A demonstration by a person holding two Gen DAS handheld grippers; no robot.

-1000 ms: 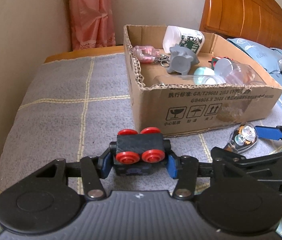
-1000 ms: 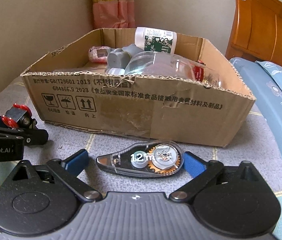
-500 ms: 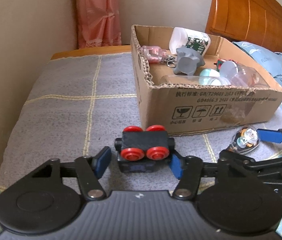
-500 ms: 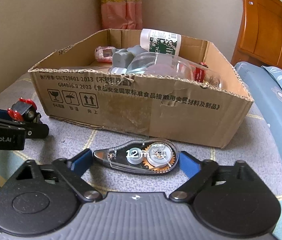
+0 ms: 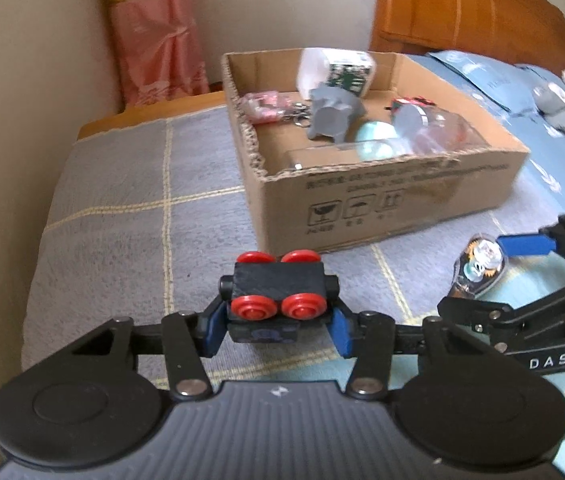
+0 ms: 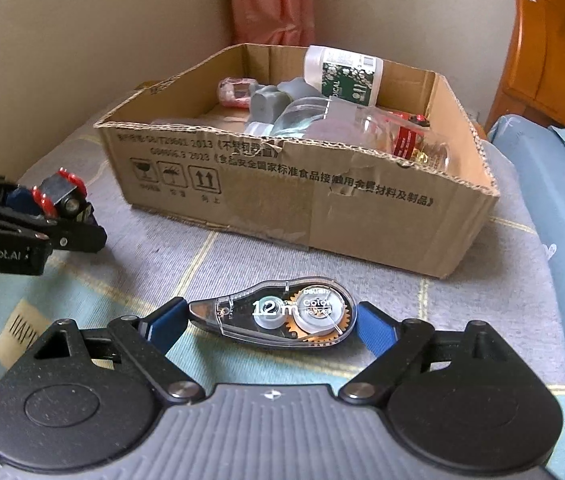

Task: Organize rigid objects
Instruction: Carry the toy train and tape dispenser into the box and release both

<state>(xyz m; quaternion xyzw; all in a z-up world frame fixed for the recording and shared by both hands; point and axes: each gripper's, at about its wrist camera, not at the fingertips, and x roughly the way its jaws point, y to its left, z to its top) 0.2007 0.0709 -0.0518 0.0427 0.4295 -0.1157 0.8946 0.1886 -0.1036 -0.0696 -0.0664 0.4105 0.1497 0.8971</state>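
Observation:
My left gripper (image 5: 278,326) is shut on a black toy block with red wheels (image 5: 278,300), held above the grey blanket; the toy block also shows in the right wrist view (image 6: 58,196). My right gripper (image 6: 268,322) is shut on a clear correction tape dispenser (image 6: 278,316), also seen in the left wrist view (image 5: 478,268), lifted off the blanket. An open cardboard box (image 5: 382,196) (image 6: 282,200) stands ahead of both, holding a white bottle (image 6: 342,74), a grey toy (image 5: 332,118), a pink keychain (image 5: 262,106) and clear containers.
The box sits on a grey checked blanket (image 5: 122,216) on a bed. A wooden headboard (image 5: 470,4) is at the back right, a pink curtain (image 5: 154,28) and wall at the back left. Blue bedding (image 6: 562,200) lies to the right.
Both grippers rose and tilted, so the box interior shows more. The left gripper closed again on the toy block after loosening half a second ago. The right gripper closed on the tape dispenser and lifted it.

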